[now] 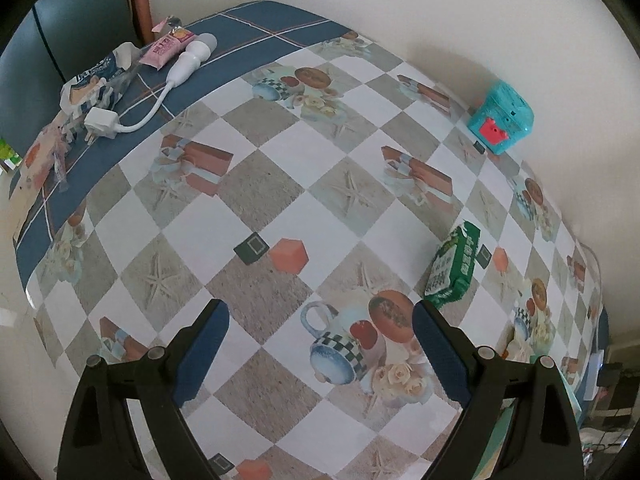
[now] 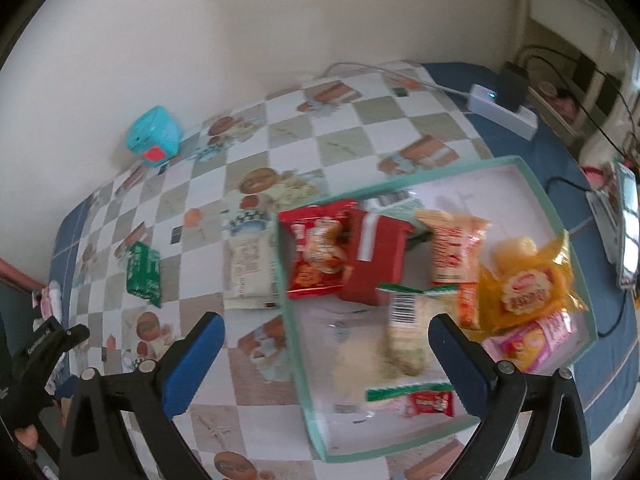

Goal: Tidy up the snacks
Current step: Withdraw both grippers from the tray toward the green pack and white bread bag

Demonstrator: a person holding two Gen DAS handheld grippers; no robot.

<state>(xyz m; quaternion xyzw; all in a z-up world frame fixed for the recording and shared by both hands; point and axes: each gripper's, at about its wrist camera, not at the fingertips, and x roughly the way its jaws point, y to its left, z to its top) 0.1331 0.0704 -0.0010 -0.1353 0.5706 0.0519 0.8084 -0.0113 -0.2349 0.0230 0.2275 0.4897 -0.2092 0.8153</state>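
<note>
My left gripper [image 1: 322, 344] hangs open over the checked tablecloth with nothing between its fingers. A green snack packet [image 1: 454, 266] lies just beyond its right finger. In the right wrist view my right gripper [image 2: 328, 352] stands wide open above the left edge of a teal-rimmed tray [image 2: 304, 380]. The tray holds a red packet [image 2: 318, 252], a red box [image 2: 376, 264], a yellow packet [image 2: 528, 284], a pink packet [image 2: 532, 340] and a clear packet [image 2: 404, 340]. A white packet [image 2: 250, 272] lies outside the tray's left rim, with the green packet [image 2: 144, 274] further left.
A teal box [image 1: 502, 118] stands by the wall. At the far left corner lie a pink packet [image 1: 166, 48], a crumpled blue-white bag [image 1: 92, 84] and a white plug [image 1: 102, 122] with its cord. A power strip [image 2: 504, 108] and a phone [image 2: 628, 232] sit right of the tray.
</note>
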